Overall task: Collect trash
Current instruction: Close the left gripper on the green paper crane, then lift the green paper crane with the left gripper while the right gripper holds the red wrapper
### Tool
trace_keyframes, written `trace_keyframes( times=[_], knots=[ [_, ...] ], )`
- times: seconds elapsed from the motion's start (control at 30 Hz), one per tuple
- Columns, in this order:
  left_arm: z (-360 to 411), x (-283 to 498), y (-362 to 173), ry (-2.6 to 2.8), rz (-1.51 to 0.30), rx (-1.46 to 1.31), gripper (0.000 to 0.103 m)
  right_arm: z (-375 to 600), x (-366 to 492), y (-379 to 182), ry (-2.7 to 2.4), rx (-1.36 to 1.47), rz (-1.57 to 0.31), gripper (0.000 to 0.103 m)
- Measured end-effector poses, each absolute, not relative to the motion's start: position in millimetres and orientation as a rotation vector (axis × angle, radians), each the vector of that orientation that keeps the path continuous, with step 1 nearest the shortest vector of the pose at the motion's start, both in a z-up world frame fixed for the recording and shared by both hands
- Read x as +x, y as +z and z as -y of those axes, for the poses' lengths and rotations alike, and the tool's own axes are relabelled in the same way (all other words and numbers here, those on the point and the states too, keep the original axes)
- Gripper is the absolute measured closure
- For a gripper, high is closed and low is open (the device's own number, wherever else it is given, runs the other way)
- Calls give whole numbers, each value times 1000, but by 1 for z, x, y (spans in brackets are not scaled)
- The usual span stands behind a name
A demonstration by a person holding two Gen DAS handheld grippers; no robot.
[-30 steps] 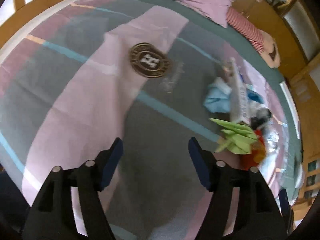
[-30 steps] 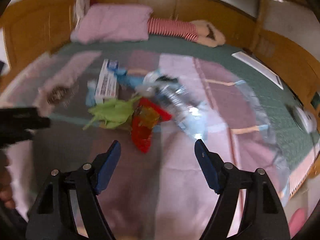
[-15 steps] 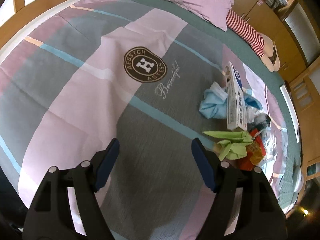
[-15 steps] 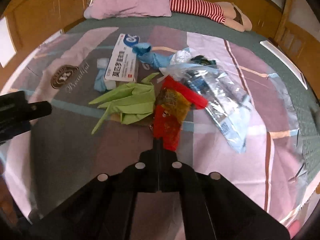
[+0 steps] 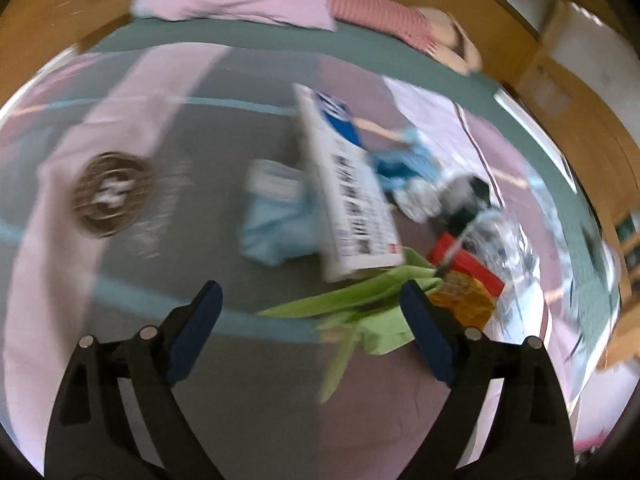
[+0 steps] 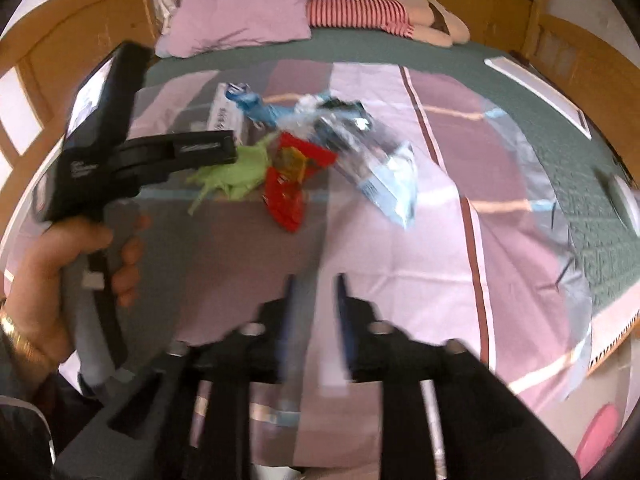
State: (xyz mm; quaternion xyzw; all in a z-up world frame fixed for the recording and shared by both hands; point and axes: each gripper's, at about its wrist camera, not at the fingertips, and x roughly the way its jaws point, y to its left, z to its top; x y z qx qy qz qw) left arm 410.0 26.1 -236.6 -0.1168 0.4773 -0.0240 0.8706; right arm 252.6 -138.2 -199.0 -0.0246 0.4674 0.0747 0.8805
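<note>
A heap of trash lies on the bedspread [image 6: 400, 264], toward the middle of the bed. In the right wrist view, the crumpled paper [image 6: 236, 172] lies at the heap's left, the snack wrapper [image 6: 290, 184] just right of it and touching, and the clear plastic bag [image 6: 380, 172] further right. The flat carton [image 5: 348, 188] lies behind the paper, its near end over it, with a crumpled tissue [image 5: 276, 220] at its left. The pillow [image 6: 240, 20] and a stuffed toy [image 6: 384, 16] lie at the bed's far end, toy to the right.

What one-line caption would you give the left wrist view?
Left gripper, jaws opening and empty, nears green wrapper in a trash pile beside a white box on the bedspread.
</note>
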Motion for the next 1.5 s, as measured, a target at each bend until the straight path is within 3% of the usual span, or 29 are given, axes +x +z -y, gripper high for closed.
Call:
trace_keyframes(
  times=[0.07, 0.1, 0.17, 0.23, 0.27, 0.33, 0.37, 0.5, 0.63, 0.9, 0.93, 1.0, 1.17, 1.5],
  knots=[
    [-23, 413, -242, -103, -990, -266, 20, 141, 254, -202, 139, -41, -966, 61],
    [-25, 413, -243, -122, -989, -290, 33, 141, 255, -203, 135, -42, -964, 59],
    [-30, 413, -245, -157, -1009, -347, 43, 139, 261, -205, 136, -49, -953, 53],
    [-34, 411, -248, -184, -1042, -354, 75, 135, 266, -206, 127, -71, -932, 47],
    [-34, 410, -250, -197, -1048, -347, 77, 129, 270, -205, 124, -93, -915, 44],
    [-36, 404, -248, -204, -1053, -314, 96, 120, 277, -204, 128, -122, -894, 40],
    [-37, 401, -249, -201, -1072, -303, 99, 117, 280, -204, 129, -129, -889, 39],
    [-58, 391, -247, -178, -1097, -371, 99, 102, 295, -204, 134, -162, -879, 39],
    [-92, 357, -202, -207, -968, -491, 100, 87, 310, -209, 113, -216, -887, 39],
    [-165, 284, -154, -95, -828, -289, 100, 65, 351, -239, 29, -251, -930, 40],
    [-171, 280, -156, -88, -835, -279, 100, 61, 355, -244, 34, -259, -936, 45],
    [-180, 274, -162, -83, -854, -261, 100, 55, 356, -250, 54, -263, -954, 81],
    [-182, 272, -167, -121, -876, -217, 100, 57, 340, -232, 138, -162, -962, 93],
    [-185, 264, -201, -128, -1031, -143, 100, 37, 257, -194, 384, -56, -979, 93]
  ],
)
